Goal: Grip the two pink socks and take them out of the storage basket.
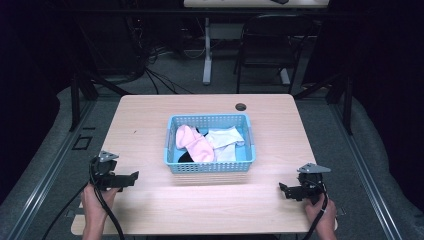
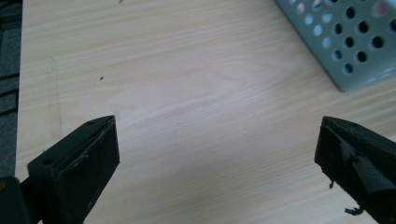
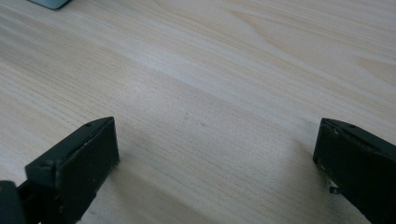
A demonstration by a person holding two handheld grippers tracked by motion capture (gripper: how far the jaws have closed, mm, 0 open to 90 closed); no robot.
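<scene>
Both grippers rest low over the table (image 1: 150, 200) with jaws spread wide and nothing between them: the left gripper (image 1: 134, 176) near the front left corner, the right gripper (image 1: 283, 189) near the front right. Between them, well apart from either, stands a blue basket (image 1: 210, 167) holding a pink sock (image 1: 195, 144), a white sock (image 1: 224, 142) and something dark beneath. This looks like the start, before any reach. Next, one gripper should probably travel inward over the basket rim and descend onto a sock.
</scene>
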